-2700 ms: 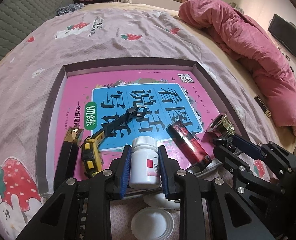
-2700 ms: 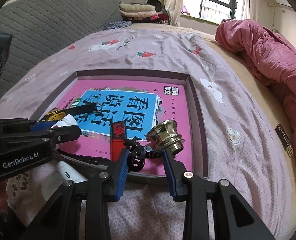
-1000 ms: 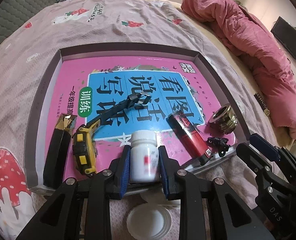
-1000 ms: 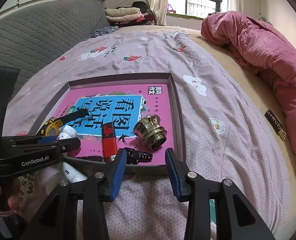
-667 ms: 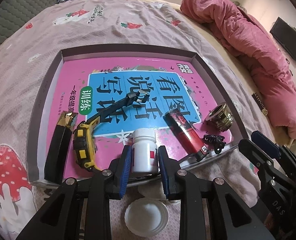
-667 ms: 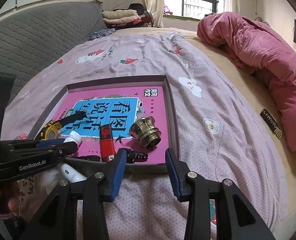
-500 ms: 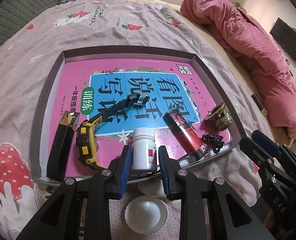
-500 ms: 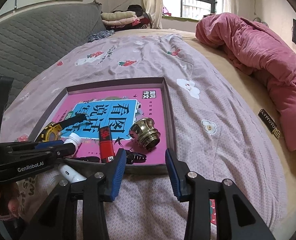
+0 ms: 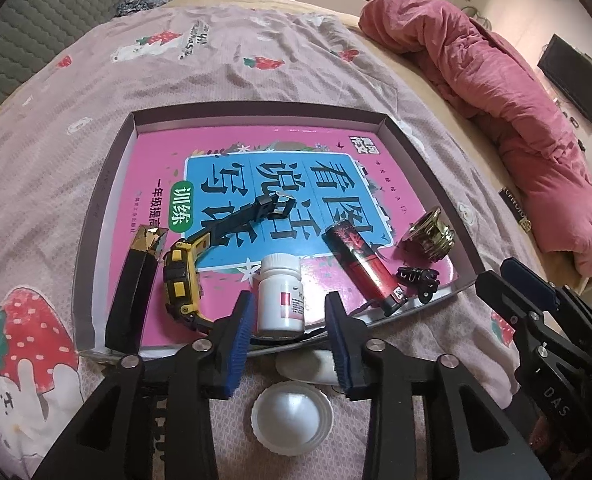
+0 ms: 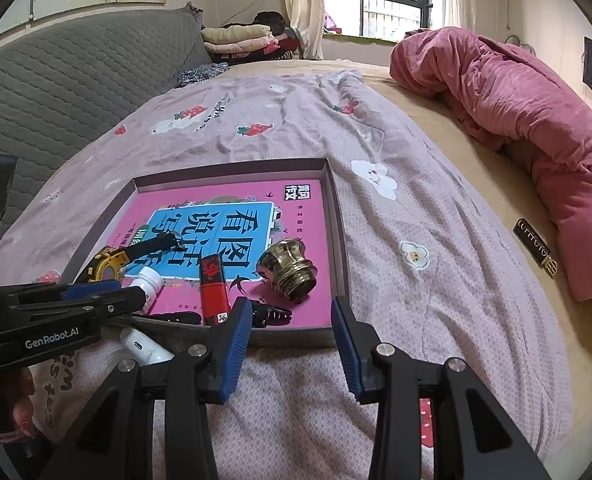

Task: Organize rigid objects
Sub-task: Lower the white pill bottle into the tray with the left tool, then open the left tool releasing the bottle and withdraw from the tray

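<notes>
Bottle (image 9: pixel 280 295) between the left gripper's (image 9: pixel 288 334) blue pads: white, white cap, red patch on label. Watch (image 9: pixel 180 280) left of the pads: yellow and black body, black strap. Box (image 9: pixel 134 284) further left: black, gold end. Tube (image 9: pixel 361 262) right of the pads: red with black cap end and a white sticker. Clip (image 9: pixel 417 277): black. Fitting (image 9: pixel 431 234): brass-gold. Book (image 9: pixel 272 200) under them: pink cover, blue panel, black characters, green oval. Tray (image 9: pixel 108 184) wall: dull purple-grey. Lid (image 9: pixel 292 418) below the pads: white. Sheet (image 9: pixel 232 68): pale mauve, red strawberry print. Quilt (image 10: pixel 535 120) beyond the right gripper (image 10: pixel 292 334): pink.
</notes>
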`<state>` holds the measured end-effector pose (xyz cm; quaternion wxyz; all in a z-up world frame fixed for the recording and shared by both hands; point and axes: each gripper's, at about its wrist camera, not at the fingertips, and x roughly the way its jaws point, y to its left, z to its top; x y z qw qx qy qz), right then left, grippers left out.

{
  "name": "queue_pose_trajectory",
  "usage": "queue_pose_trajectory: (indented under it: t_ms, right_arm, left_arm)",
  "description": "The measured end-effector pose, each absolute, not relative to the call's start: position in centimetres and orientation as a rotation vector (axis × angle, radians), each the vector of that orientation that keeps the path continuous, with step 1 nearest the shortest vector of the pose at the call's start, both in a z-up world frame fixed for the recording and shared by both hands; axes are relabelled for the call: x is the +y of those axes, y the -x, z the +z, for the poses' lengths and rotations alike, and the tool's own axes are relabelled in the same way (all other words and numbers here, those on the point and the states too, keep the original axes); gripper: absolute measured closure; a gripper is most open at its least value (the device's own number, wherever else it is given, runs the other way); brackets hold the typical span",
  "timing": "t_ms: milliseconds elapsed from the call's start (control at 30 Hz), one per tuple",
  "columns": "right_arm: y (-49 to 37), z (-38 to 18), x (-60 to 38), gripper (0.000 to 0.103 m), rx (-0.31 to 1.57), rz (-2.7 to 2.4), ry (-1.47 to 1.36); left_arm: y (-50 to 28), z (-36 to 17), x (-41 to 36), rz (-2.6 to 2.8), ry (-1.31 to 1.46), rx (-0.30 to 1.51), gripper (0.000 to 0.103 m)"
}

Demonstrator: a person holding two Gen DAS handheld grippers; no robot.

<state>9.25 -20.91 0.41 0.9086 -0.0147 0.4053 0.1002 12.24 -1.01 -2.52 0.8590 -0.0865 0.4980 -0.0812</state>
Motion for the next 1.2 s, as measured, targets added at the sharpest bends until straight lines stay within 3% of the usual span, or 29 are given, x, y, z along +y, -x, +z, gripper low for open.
queue_pose_trajectory:
  t_ms: [367, 1200]
  right_arm:
    - [-8.7, 1.0, -20.5, 0.054, 0.82, 0.224, 0.038]
    - [-8.0, 2.1, -20.6, 0.054, 0.784, 0.247, 0.032]
  left_arm:
    - [-11.4, -1.6, -0.6, -0.169, 0.185, 1.028, 0.052]
    - [-10.0, 1.0, 0.3, -0.148, 0.186, 0.955, 0.036]
